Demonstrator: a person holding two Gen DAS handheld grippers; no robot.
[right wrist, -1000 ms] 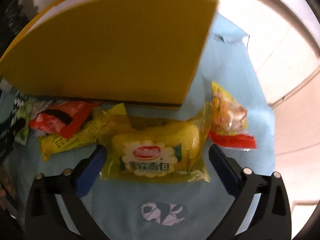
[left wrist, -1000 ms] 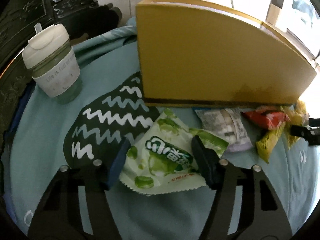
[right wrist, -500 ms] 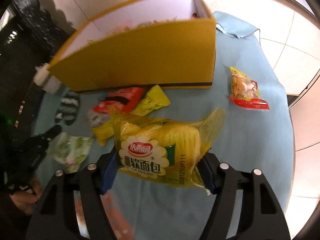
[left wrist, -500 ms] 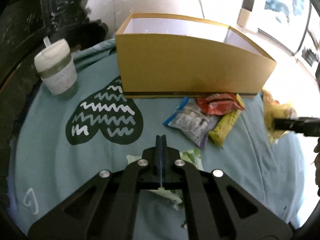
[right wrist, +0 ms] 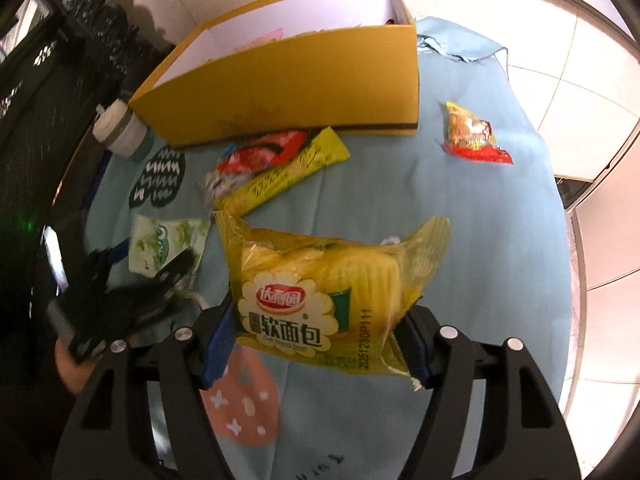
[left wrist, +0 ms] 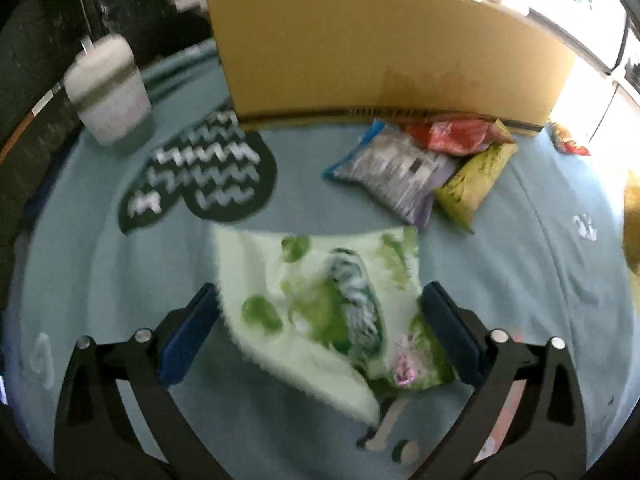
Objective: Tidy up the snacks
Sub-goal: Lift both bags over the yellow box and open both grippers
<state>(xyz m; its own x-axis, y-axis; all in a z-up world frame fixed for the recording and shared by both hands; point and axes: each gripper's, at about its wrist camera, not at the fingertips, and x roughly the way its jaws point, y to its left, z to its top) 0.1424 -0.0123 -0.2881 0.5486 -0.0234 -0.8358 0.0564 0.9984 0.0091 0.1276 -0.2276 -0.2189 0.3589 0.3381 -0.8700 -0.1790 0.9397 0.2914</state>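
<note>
My left gripper (left wrist: 320, 332) is open, its blue pads on either side of a green-and-white snack packet (left wrist: 320, 300) that lies on the blue cloth; the view is blurred. My right gripper (right wrist: 316, 344) is shut on a yellow soft-bread packet (right wrist: 320, 292) and holds it above the table. The yellow cardboard box (right wrist: 304, 80) stands at the back, open on top; it also shows in the left wrist view (left wrist: 384, 52). The left gripper (right wrist: 132, 280) and the green packet (right wrist: 164, 244) show at the left of the right wrist view.
A grey-purple packet (left wrist: 396, 172), a red packet (left wrist: 456, 136) and a yellow stick packet (left wrist: 472, 184) lie in front of the box. A red-yellow packet (right wrist: 472, 136) lies to the box's right. A white lidded cup (left wrist: 108, 92) stands at the left.
The left gripper was shut half a second ago and is now open around the green packet. The right gripper closed on the yellow bread packet and lifted it back from the box.
</note>
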